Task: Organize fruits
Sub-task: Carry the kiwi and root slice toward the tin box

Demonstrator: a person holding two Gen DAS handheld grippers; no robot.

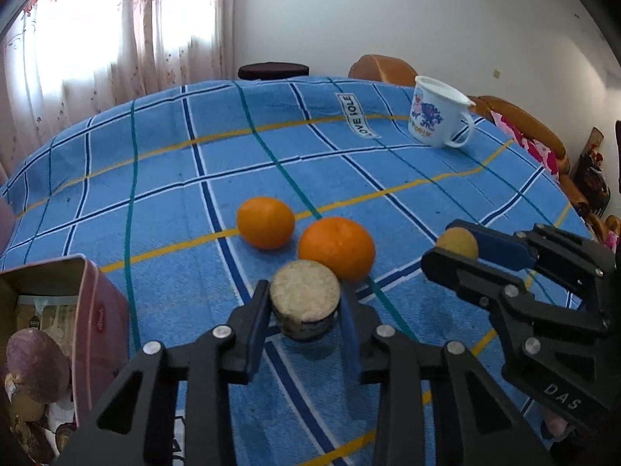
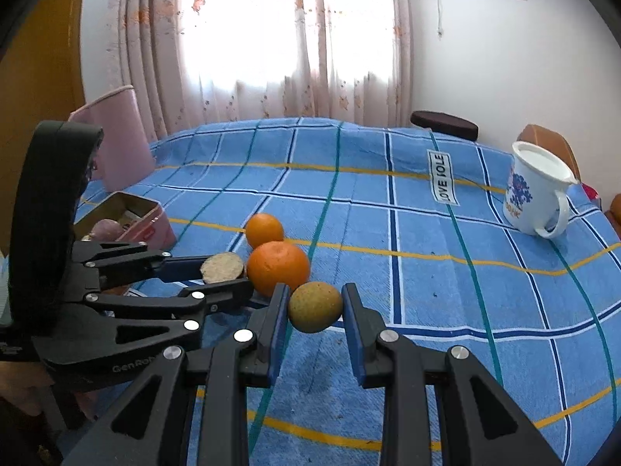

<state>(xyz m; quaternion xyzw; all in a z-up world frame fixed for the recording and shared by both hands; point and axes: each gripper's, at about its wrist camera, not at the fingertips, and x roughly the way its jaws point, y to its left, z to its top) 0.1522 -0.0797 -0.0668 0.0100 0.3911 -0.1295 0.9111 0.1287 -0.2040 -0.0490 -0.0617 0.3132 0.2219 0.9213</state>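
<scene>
My left gripper (image 1: 304, 303) is shut on a round brown fruit with a pale cut face (image 1: 304, 299), also seen in the right wrist view (image 2: 222, 268). My right gripper (image 2: 315, 303) is shut on a small yellow-brown fruit (image 2: 315, 306), which also shows in the left wrist view (image 1: 458, 242). Two oranges lie on the blue checked cloth: a larger one (image 1: 337, 247) (image 2: 278, 268) just beyond the left gripper, a smaller one (image 1: 266, 222) (image 2: 264, 230) behind it. A pink tin box (image 1: 99, 326) (image 2: 149, 219) at the left holds a purple-brown fruit (image 1: 35, 365).
A white mug with a blue print (image 1: 440, 116) (image 2: 537, 192) stands at the far right of the table. A pink object (image 2: 120, 143) stands at the far left. Chairs (image 1: 382, 70) ring the table's far edge, with a curtained window behind.
</scene>
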